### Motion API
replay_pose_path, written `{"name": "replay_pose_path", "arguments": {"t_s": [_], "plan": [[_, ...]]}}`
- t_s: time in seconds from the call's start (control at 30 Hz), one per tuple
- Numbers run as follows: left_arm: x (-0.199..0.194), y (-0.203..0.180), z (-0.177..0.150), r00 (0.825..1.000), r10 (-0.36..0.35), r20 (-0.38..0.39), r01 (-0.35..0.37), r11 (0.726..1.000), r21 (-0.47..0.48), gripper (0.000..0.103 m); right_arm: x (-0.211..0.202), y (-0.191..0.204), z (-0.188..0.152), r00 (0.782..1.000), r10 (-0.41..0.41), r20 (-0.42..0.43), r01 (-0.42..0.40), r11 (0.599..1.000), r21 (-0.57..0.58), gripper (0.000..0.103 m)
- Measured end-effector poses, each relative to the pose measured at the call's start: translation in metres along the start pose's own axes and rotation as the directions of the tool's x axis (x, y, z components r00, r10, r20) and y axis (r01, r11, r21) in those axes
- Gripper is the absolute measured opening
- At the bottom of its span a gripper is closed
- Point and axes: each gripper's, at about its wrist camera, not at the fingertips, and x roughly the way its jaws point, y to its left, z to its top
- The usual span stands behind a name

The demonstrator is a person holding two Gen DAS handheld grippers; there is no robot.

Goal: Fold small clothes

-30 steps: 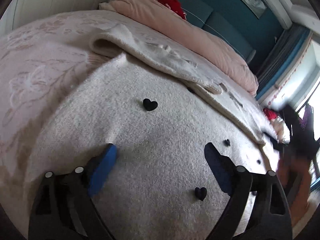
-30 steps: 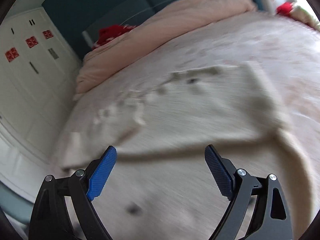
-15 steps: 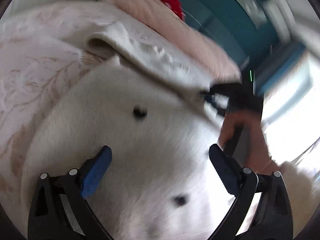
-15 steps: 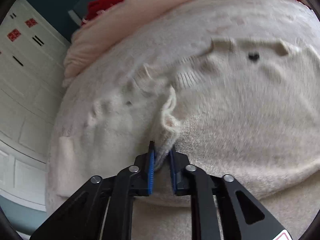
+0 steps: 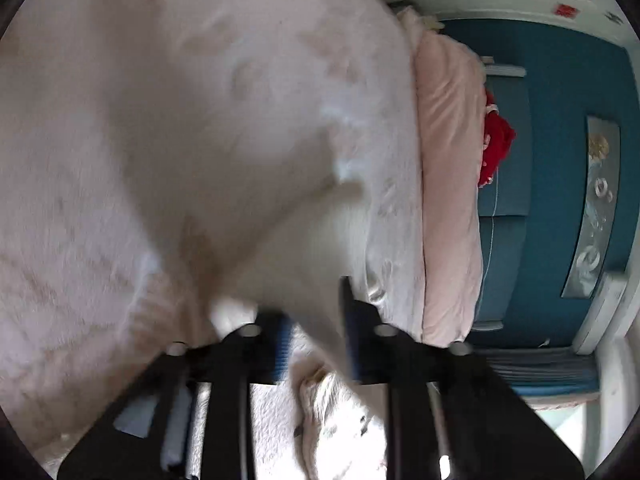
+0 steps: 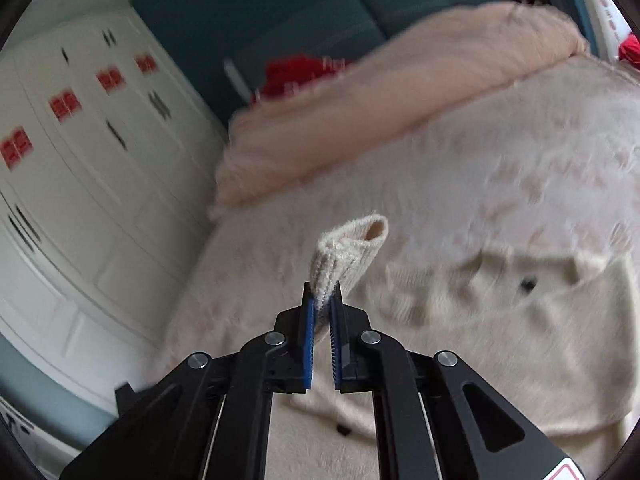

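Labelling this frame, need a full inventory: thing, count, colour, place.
Sweater: one, cream knit with small black marks, on the bed, cuff lifted.
Bedspread: one, pale pink patterned, under the sweater.
Duvet: one, peach, heaped at the bed's far end.
Red item: one, behind the duvet; blurred.
Wardrobe: white, red stickers, left side.
Wall: teal.
Left gripper: shut on sweater.
Right gripper: shut on sweater cuff.

Left view motion-blurred; sweater (image 5: 304, 264) hides left hand-held gripper (image 5: 316, 320) fingertips; sweater body cut off below
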Motion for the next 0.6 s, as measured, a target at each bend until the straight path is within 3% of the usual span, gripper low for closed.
{"name": "replay_pose_path", "arguments": {"t_s": [0.1,0.17,0.27,0.33,0.43,0.5,0.6], "plan": [[-0.005,-0.033,-0.027,0.998,-0.048,-0.035,0.053,0.984,0.168,0.014,-0.037,-0.030,0.006,0.996,-0.044,0.074,0.045,0.999,-0.008,0.006],[0.002,-0.034,-0.052,0.997,-0.035,-0.064,0.049,0.972,0.229,0.014,-0.050,-0.071,-0.008,0.986,-0.148,0.073,0.148,0.989,-0.001,0.006],[0.030,-0.013,-0.086,0.992,0.067,-0.106,-0.033,0.955,0.296,0.014,-0.048,-0.158,-0.049,0.950,-0.310,-0.025,0.311,0.943,0.118,0.006],[0.045,0.015,-0.100,0.984,0.125,-0.126,-0.091,0.965,0.244,0.014,-0.044,-0.203,-0.077,0.922,-0.372,-0.104,0.385,0.905,0.179,0.006],[0.042,0.025,-0.102,0.992,0.088,-0.092,-0.062,0.966,0.249,0.014,-0.042,-0.235,-0.102,0.937,-0.314,-0.152,0.344,0.905,0.250,0.006],[0.040,0.018,-0.103,0.991,0.106,-0.077,-0.079,0.953,0.293,0.015,-0.038,-0.230,-0.099,0.946,-0.293,-0.141,0.319,0.919,0.233,0.013],[0.030,0.010,-0.087,0.997,0.062,-0.038,-0.050,0.961,0.272,0.013,-0.032,-0.219,-0.087,0.957,-0.257,-0.135,0.283,0.929,0.238,0.014]]}}
